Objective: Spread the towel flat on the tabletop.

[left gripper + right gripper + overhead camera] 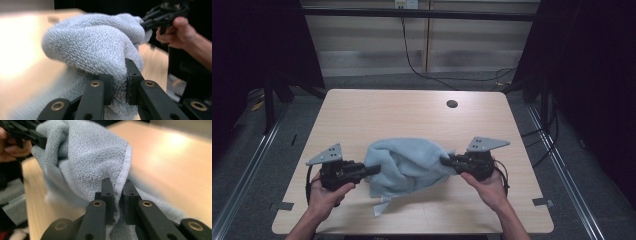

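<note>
A light blue towel point(404, 166) hangs bunched between the two grippers above the near half of the wooden table point(412, 112). My left gripper point(373, 170) pinches the towel's left side, and in the left gripper view its jaws are shut on a thick fold of the towel point(100, 50) at my left gripper point(119, 82). My right gripper point(446, 161) pinches the right side; in the right gripper view my right gripper point(118, 195) clamps the hemmed edge of the towel point(85, 165). A loose corner of the cloth droops to the tabletop near the front edge.
A round cable hole point(452, 104) sits near the table's far right. A black cable point(412, 60) runs down behind the table. Dark frame posts stand at both sides, and grey floor surrounds the table.
</note>
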The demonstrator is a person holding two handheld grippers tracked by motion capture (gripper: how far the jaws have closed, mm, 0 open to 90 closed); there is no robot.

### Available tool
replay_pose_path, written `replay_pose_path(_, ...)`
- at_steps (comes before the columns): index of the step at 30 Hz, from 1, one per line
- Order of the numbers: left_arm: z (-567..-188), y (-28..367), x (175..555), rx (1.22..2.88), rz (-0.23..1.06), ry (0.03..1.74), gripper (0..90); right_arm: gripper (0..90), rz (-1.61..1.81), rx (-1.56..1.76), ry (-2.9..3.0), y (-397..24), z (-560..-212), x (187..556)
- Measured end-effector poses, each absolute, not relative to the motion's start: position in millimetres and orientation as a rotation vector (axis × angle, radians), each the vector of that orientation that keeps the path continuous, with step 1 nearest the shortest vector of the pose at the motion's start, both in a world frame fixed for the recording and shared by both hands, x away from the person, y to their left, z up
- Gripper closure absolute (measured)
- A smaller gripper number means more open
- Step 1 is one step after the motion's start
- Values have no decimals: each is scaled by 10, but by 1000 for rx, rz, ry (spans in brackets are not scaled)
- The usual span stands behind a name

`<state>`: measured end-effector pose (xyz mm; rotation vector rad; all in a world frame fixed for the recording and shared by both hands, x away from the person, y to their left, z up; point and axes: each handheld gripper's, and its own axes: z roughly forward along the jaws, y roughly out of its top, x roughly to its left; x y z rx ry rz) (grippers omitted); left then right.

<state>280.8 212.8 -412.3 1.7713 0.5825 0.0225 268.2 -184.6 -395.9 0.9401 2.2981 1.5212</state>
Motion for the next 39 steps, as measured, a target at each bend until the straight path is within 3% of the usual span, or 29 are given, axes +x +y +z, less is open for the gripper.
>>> replay_pose_path(6, -3511, 2198, 3002, 1665, 43, 523, 802, 810, 1632, 858, 2178, -1897, -3384, 2730)
replay_pose_path(11, -3499, 2262, 3303, 1633, 73, 633, 801, 807, 1624, 856, 2113, -1886, -3212, 2833)
replay_pose_path(17, -4288, 2279, 3863, 1713, 50, 952, 771, 754, 1413, 1040, 2231, -1767, -3856, 3461)
replay_pose_path(21, -4508, 2350, 3974, 1726, 56, 1038, 651, 640, 1304, 1176, 2260, -1747, -4288, 3761)
replay_pose_path(24, -4531, 2456, 3933, 1718, 53, 1041, 536, 529, 1274, 1234, 2227, -1796, -4415, 3798)
replay_pose_path(26, -4493, 2544, 3866, 1711, 87, 1054, 465, 502, 1283, 1230, 2216, -1835, -4407, 3745)
replay_pose_path(31, -4460, 2718, 3662, 1719, 105, 1021, 527, 442, 1324, 1210, 2167, -1901, -4304, 3513)
replay_pose_path(39, -4859, 2468, 3307, 1923, 13, 903, 572, 623, 1383, 1096, 2433, -1667, -4576, 3273)
